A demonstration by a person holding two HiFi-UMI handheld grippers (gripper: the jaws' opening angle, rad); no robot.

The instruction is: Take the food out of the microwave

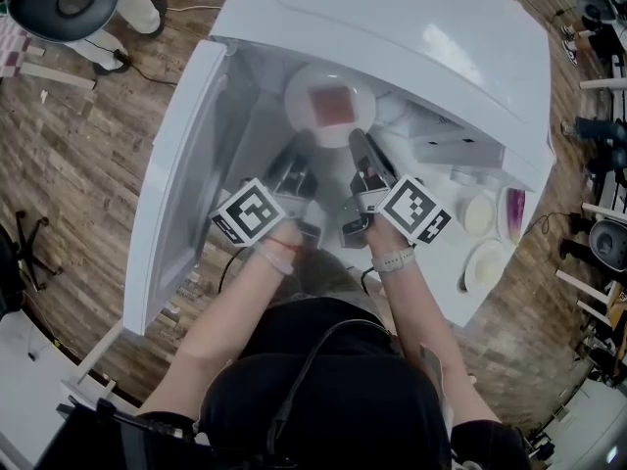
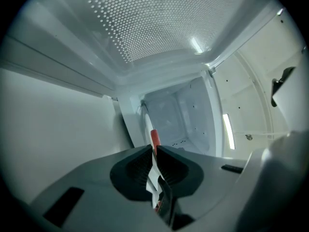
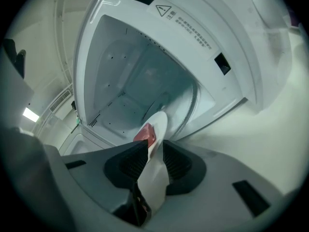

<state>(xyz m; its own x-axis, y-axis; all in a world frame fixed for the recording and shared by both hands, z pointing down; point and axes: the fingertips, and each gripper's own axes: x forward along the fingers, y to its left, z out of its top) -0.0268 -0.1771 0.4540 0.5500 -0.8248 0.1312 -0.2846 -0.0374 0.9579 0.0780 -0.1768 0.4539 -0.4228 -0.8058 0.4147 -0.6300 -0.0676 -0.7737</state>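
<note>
White microwave (image 1: 411, 27) walls are leaving room around the plate (image 1: 299, 91) (reddish food (image 1: 331, 106) on top). Its near rim is being pinched by the left hand-held gripper (image 1: 294, 163) and the right hand-held gripper (image 1: 361, 153).

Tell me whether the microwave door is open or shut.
Open. In the head view the door stands swung wide at the left, leaving the cavity exposed.

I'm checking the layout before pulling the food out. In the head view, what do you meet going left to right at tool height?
Open microwave door → left tool → right tool → small white dish → purple-centred plate. The food plate both tools grip overlaps them, so it's left out.
</note>
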